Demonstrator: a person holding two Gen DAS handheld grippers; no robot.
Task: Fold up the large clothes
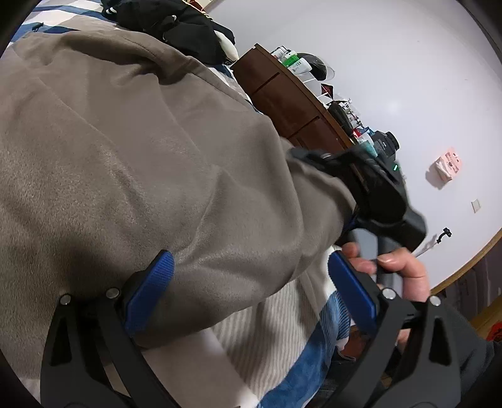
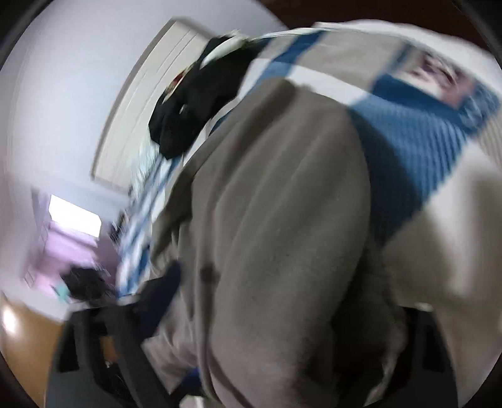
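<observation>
A large grey-brown sweatshirt (image 1: 141, 150) lies on a bed with a blue, white and beige cover (image 1: 269, 339). My left gripper (image 1: 251, 288) is open; its blue pads (image 1: 150, 292) stand wide apart and the garment's folded edge lies between them, over the left pad. In the left wrist view my right gripper (image 1: 370, 188) is at the garment's right end, with cloth bunched at its fingers. The right wrist view is blurred; the sweatshirt (image 2: 282, 235) fills it and covers my right gripper's fingers, so its jaws are hidden.
A pile of black clothes (image 1: 175, 28) lies at the far end of the bed, also in the right wrist view (image 2: 194, 110). A dark wooden cabinet (image 1: 288, 103) with bottles and small items stands beside the bed against a white wall.
</observation>
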